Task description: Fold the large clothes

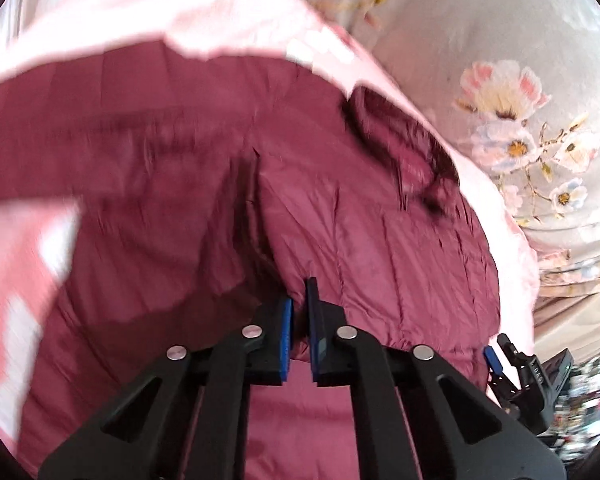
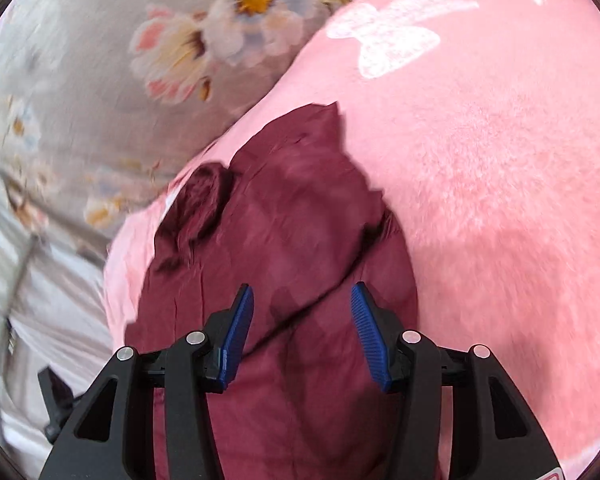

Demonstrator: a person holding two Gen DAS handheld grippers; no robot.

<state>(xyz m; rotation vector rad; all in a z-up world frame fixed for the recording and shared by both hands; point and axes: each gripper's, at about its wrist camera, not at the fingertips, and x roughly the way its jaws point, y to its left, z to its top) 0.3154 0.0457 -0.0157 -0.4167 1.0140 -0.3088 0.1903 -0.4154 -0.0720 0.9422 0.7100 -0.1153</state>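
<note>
Left wrist view is showing the left gripper with its blue pads drawn nearly together, pinching a fold of the maroon jacket between them. Beyond it the jacket is spreading wide and rumpled across a pink blanket, its dark fur-trimmed collar lying toward the far right. Farther right a grey floral bedsheet is showing, and the right gripper is peeking in at the near right edge. Right wrist view is showing the right gripper with its jaws standing apart above the jacket, pressing on nothing, with the blanket lying to the right.
</note>
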